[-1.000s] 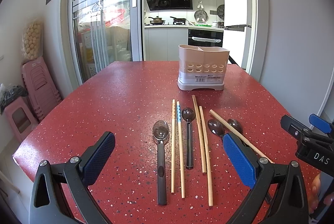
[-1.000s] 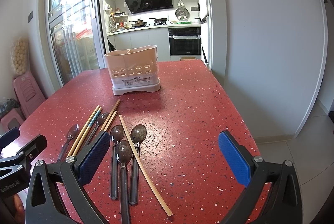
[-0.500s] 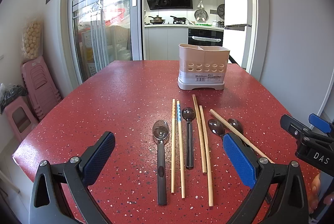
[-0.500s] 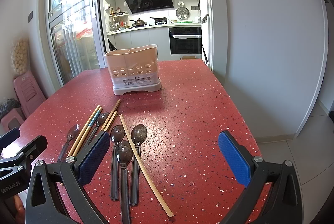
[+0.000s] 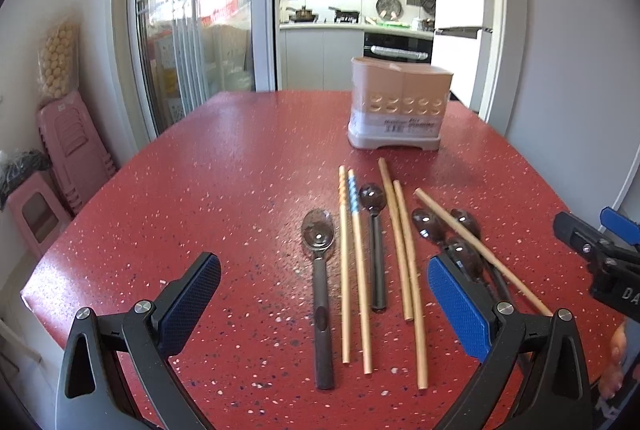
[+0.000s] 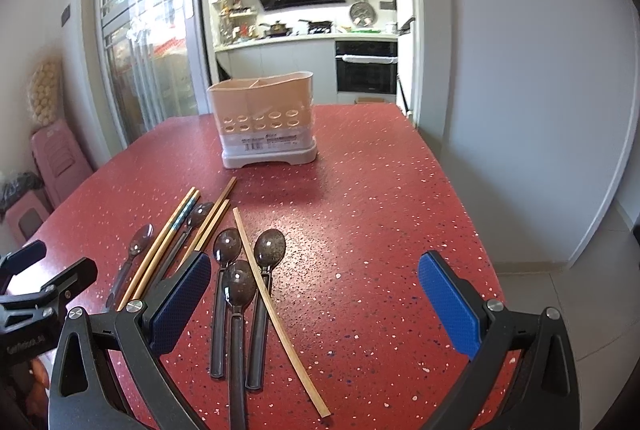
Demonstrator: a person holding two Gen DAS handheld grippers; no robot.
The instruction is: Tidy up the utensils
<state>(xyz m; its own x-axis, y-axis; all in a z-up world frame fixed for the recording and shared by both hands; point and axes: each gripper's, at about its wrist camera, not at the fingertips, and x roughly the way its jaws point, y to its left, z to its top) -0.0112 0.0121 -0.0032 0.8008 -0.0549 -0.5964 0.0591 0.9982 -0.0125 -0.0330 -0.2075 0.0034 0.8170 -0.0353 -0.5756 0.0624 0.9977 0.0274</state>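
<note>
A beige utensil holder (image 5: pixel 400 109) stands at the far side of the red table (image 5: pixel 200 197); it also shows in the right wrist view (image 6: pixel 266 123). Several dark spoons (image 5: pixel 318 270) and wooden chopsticks (image 5: pixel 356 270) lie in a row before it. In the right wrist view three spoons (image 6: pixel 236 306) lie together with one chopstick (image 6: pixel 276 310) across them. My left gripper (image 5: pixel 324 298) is open and empty above the near spoon and chopsticks. My right gripper (image 6: pixel 314 300) is open and empty, over the table just right of the spoons.
Pink stools (image 5: pixel 68 149) stand stacked on the floor left of the table. A glass sliding door (image 5: pixel 192 29) and a kitchen lie behind. The table's right edge (image 6: pixel 472 222) drops to the floor near the wall.
</note>
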